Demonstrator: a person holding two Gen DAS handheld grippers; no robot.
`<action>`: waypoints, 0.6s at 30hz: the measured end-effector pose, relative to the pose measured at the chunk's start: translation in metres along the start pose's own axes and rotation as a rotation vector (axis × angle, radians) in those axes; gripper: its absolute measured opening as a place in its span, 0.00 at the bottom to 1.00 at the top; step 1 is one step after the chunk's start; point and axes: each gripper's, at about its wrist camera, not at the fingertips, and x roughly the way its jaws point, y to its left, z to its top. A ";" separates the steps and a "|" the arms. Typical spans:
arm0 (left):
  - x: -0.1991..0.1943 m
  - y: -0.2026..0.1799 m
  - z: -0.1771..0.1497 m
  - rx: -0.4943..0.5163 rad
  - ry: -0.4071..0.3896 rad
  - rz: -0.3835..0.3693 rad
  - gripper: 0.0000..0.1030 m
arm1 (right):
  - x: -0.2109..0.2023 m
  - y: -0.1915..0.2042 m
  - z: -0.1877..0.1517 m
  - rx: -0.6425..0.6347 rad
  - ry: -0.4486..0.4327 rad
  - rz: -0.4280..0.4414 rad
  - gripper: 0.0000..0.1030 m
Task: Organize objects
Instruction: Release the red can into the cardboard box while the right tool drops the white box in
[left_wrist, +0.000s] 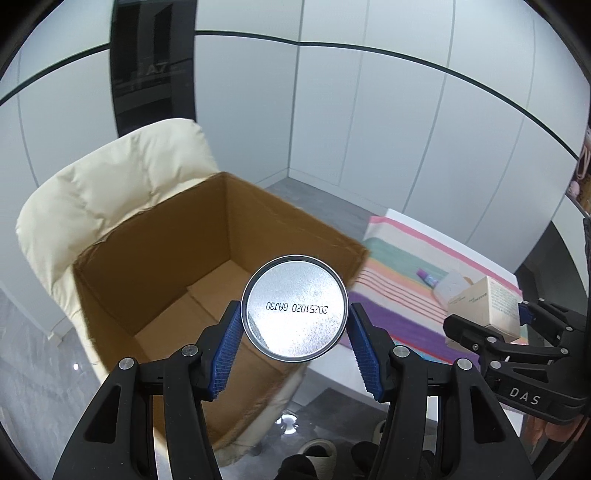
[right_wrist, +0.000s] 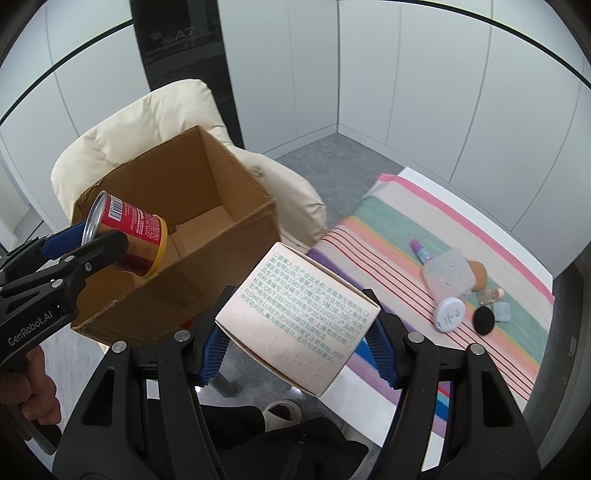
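Observation:
My left gripper (left_wrist: 294, 325) is shut on a red can with a yellow rim (right_wrist: 135, 238); its silver base with a printed date (left_wrist: 294, 307) faces the camera. It holds the can over the near edge of an open brown cardboard box (left_wrist: 155, 254), which looks empty inside and rests on a cream padded chair (left_wrist: 107, 184). My right gripper (right_wrist: 297, 328) is shut on a cream carton with green printed text (right_wrist: 299, 314), held in the air right of the box (right_wrist: 207, 206). The carton also shows in the left wrist view (left_wrist: 487, 306).
A table with a striped cloth (right_wrist: 424, 229) lies to the right. On it are a purple tube (right_wrist: 419, 249), a translucent case (right_wrist: 448, 275), a round white lid (right_wrist: 448, 314), a black puff (right_wrist: 484, 319) and a small blue case (right_wrist: 501, 312). White panelled walls stand behind.

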 end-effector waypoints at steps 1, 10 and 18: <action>0.000 0.004 -0.001 0.001 0.000 0.013 0.56 | 0.001 0.005 0.001 -0.007 -0.001 0.005 0.66; 0.004 0.036 -0.011 -0.013 0.017 0.106 0.57 | 0.007 0.040 0.007 -0.061 -0.005 0.040 0.66; -0.016 0.066 -0.016 -0.039 -0.051 0.182 1.00 | 0.010 0.066 0.012 -0.095 -0.008 0.065 0.66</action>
